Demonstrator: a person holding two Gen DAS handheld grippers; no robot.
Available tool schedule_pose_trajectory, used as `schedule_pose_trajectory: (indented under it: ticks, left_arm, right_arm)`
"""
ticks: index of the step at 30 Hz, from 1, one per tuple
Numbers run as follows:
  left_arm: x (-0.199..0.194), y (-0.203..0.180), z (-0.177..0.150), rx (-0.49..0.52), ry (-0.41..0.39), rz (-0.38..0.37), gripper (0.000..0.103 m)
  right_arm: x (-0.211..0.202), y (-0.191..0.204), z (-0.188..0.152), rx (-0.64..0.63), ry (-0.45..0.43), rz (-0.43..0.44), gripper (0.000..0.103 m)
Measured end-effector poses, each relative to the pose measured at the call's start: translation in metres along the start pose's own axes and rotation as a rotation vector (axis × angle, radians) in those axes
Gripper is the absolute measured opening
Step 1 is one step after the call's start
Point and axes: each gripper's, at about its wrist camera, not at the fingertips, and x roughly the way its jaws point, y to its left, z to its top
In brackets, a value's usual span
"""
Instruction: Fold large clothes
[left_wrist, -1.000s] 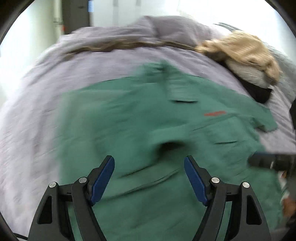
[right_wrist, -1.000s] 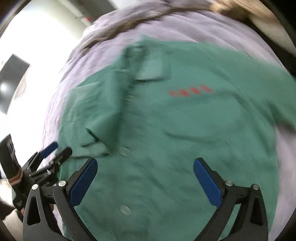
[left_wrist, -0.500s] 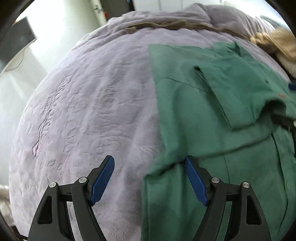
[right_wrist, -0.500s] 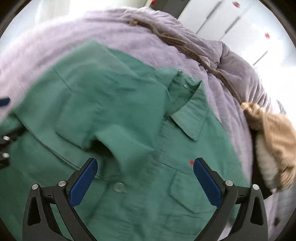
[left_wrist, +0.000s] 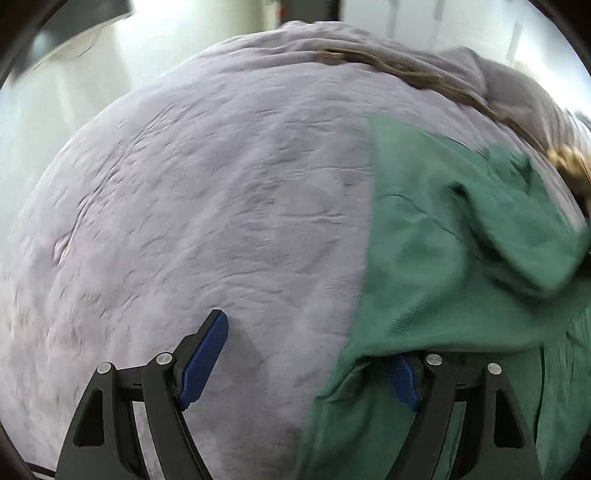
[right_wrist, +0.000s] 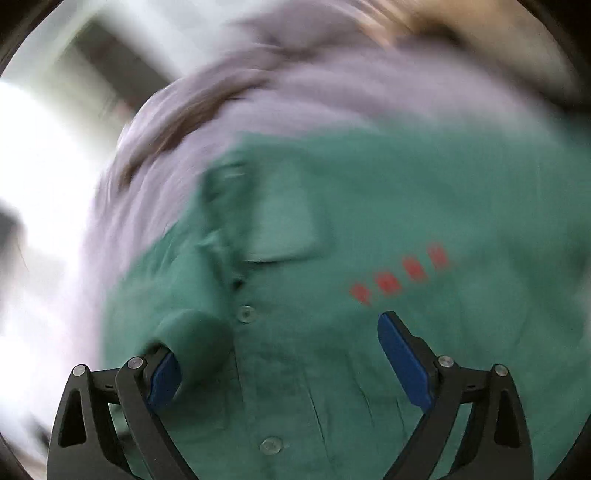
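Green button-front shirt (right_wrist: 332, 369) laid face-up on a lilac bedspread (left_wrist: 203, 203) for folding.
Left gripper (left_wrist: 306, 365) opening astride the shirt's side edge; right gripper (right_wrist: 280, 365) closing, unpinched, above the placket.

left tongs (left_wrist: 308, 354) | black frame, blue pads, silver screws | right tongs (right_wrist: 277, 354) alike

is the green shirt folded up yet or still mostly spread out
Mostly spread. The green shirt lies front-up, collar and buttons showing, with only one sleeve flipped over it.
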Motion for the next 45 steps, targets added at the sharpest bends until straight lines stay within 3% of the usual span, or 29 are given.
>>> schedule_pose_trajectory:
  ticks: [3,7,9,12,15,17,20,21,22,24,27,30,34,36,37,38,39,40,41,43,45]
  left_arm:
    - [0.003,0.006,-0.003,-0.047,0.006,-0.030,0.088]
    - [0.001,0.004,-0.005,-0.001,-0.003,-0.040,0.088]
    - [0.001,0.004,0.001,0.024,0.001,-0.057,0.088]
    - [-0.008,0.006,0.004,0.085,-0.007,-0.083,0.088]
    - [-0.009,0.007,0.007,0.124,0.004,-0.078,0.088]
    - [-0.005,0.009,0.008,0.093,0.030,-0.085,0.088]
    - [-0.007,0.011,0.005,0.058,0.061,-0.091,0.088]
    - [-0.011,0.010,0.000,0.081,0.071,-0.088,0.088]
    - [-0.016,0.008,-0.005,0.120,0.084,-0.090,0.088]
    - [-0.029,0.005,-0.016,0.194,0.108,-0.112,0.088]
    - [-0.056,0.006,-0.020,0.247,0.119,-0.164,0.088]
    - [-0.065,0.005,0.007,0.212,0.081,-0.193,0.088]
    - [-0.037,-0.013,0.065,0.150,0.054,-0.263,0.088]
    - [-0.013,-0.027,0.090,0.139,0.057,-0.281,0.088]
    - [0.004,-0.036,0.101,0.143,0.072,-0.284,0.088]
    - [0.020,-0.046,0.109,0.149,0.092,-0.285,0.088]
    - [0.035,-0.055,0.115,0.155,0.120,-0.286,0.088]
    - [0.047,-0.062,0.118,0.161,0.146,-0.279,0.088]
    - [0.053,-0.064,0.116,0.164,0.159,-0.269,0.088]
    - [0.062,-0.071,0.118,0.167,0.159,-0.249,0.088]
    - [0.062,-0.073,0.120,0.167,0.149,-0.254,0.088]
  right_arm:
    - [-0.005,-0.049,-0.003,0.215,0.033,0.114,0.096]
    - [-0.010,-0.070,-0.010,0.358,0.076,0.289,0.097]
    - [-0.005,-0.081,-0.018,0.482,0.121,0.430,0.097]
    - [0.022,-0.097,-0.035,0.749,0.236,0.740,0.097]
    - [0.028,-0.101,-0.044,0.865,0.259,0.815,0.098]
    - [0.015,-0.100,-0.043,0.808,0.265,0.746,0.099]
    - [-0.024,-0.073,-0.027,0.370,0.293,0.332,0.099]
    - [-0.042,-0.054,-0.022,0.145,0.243,0.143,0.099]
    - [-0.058,-0.039,-0.021,-0.017,0.184,0.022,0.099]
    - [-0.081,-0.013,-0.022,-0.212,0.092,-0.077,0.099]
    - [-0.083,0.030,-0.024,-0.410,0.052,-0.120,0.099]
    - [-0.049,0.075,-0.041,-0.590,0.053,-0.150,0.099]
    - [0.008,0.114,-0.076,-0.740,0.093,-0.203,0.096]
    - [0.033,0.117,-0.091,-0.819,0.066,-0.309,0.092]
    - [0.041,0.117,-0.094,-0.846,0.060,-0.370,0.079]
    - [0.049,0.114,-0.096,-0.858,0.070,-0.408,0.053]
    - [0.049,0.111,-0.093,-0.838,0.096,-0.370,0.042]
    - [0.044,0.110,-0.089,-0.822,0.093,-0.371,0.018]
    - [0.035,0.109,-0.079,-0.802,0.080,-0.355,0.013]
    - [0.007,0.094,-0.042,-0.653,0.060,-0.218,0.013]
    - [-0.005,0.066,-0.001,-0.493,0.049,-0.171,0.013]
